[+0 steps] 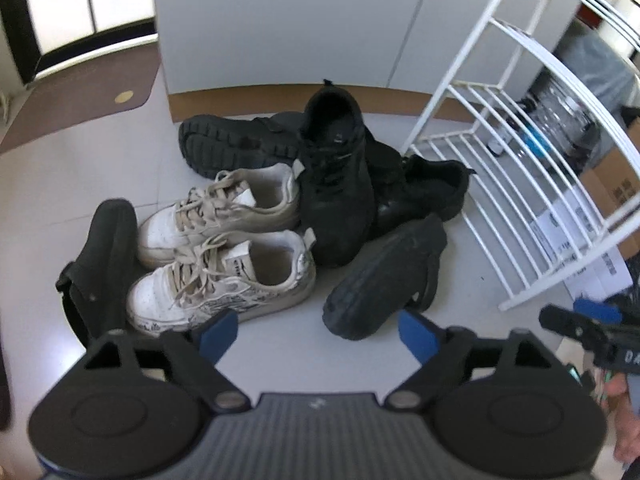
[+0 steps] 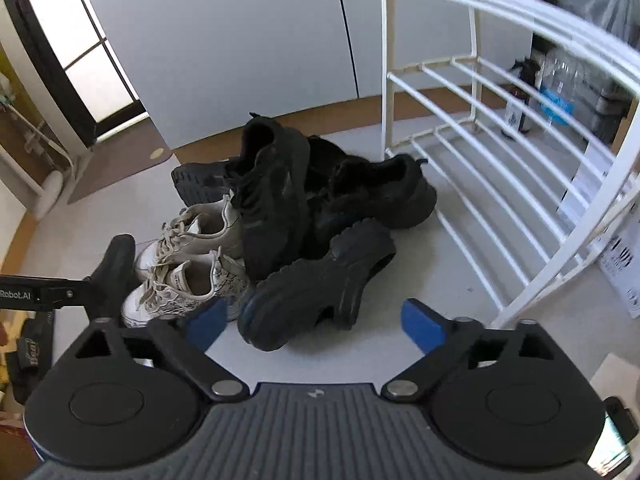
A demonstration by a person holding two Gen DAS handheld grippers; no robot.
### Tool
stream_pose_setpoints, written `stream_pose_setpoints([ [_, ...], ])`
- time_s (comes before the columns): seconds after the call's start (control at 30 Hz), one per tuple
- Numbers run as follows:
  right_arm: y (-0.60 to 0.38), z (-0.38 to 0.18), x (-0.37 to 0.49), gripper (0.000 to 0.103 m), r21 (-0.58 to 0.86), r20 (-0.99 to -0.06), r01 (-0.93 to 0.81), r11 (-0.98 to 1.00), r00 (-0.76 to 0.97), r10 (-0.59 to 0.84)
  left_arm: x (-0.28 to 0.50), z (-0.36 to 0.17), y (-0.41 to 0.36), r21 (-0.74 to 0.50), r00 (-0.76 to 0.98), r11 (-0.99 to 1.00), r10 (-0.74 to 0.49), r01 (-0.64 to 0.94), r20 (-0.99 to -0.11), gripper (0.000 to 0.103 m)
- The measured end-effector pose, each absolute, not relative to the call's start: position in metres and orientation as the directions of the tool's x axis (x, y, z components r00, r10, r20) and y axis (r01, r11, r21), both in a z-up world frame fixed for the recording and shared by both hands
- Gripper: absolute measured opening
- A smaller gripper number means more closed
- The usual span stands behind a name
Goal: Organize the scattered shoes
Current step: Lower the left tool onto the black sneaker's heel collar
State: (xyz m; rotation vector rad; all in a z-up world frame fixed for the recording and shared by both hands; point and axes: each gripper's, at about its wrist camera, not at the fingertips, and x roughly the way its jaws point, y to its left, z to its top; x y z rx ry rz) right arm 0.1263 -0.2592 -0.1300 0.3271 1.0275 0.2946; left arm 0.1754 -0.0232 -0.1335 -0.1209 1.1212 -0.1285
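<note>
Left wrist view: at 9 o'clock, black slipper (image 1: 106, 256); white sneakers (image 1: 224, 256) paired beside it; black shoes (image 1: 336, 184) heaped at 12; overturned clog (image 1: 384, 280) at 2, near bare white rack (image 1: 516, 208). Likely light, soft, best pinched at heel collar. Left gripper (image 1: 318, 330) and right gripper (image 2: 316, 322) spread wide, holding nothing

Looks like a home entryway or hallway. A jumble of shoes (image 1: 304, 208) sits on pale floor tiles (image 1: 80, 168) next to a white wire shoe rack (image 2: 500, 168) on the right, with white cabinet doors (image 1: 280, 20) at the far side, a brown mat (image 1: 76, 100) by a glass door (image 1: 80, 4) far left, and cardboard boxes (image 1: 612, 184) behind the rack.
</note>
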Motion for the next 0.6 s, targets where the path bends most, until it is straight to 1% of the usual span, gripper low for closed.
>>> stream_pose_setpoints([
  [0.17,-0.260,-0.143,0.118,0.103,0.414,-0.765,-0.099,0.905,0.500,0.405,0.175,-0.142,-0.019,-0.168,0.420,0.983,-0.185,0.077,-0.888,0.095],
  [0.27,-0.261,-0.150,0.113,0.103,0.423,-0.754,-0.107,0.900,0.509,0.415,0.175,-0.151,-0.007,-0.225,0.403,0.973,-0.226,0.051,-0.887,0.095],
  [0.33,-0.261,-0.156,0.110,0.103,0.429,-0.747,-0.112,0.896,0.514,0.422,0.172,-0.159,0.001,-0.235,0.441,0.972,-0.225,0.033,-0.869,0.095],
  [0.43,-0.261,-0.163,0.105,0.103,0.438,-0.735,-0.120,0.891,0.522,0.432,0.166,-0.174,0.005,-0.200,0.494,0.979,-0.195,0.043,-0.847,0.095],
  [0.6,-0.262,-0.176,0.096,0.103,0.452,-0.716,-0.134,0.882,0.535,0.448,0.170,-0.197,0.018,-0.255,0.488,0.965,-0.249,0.056,-0.836,0.094],
])
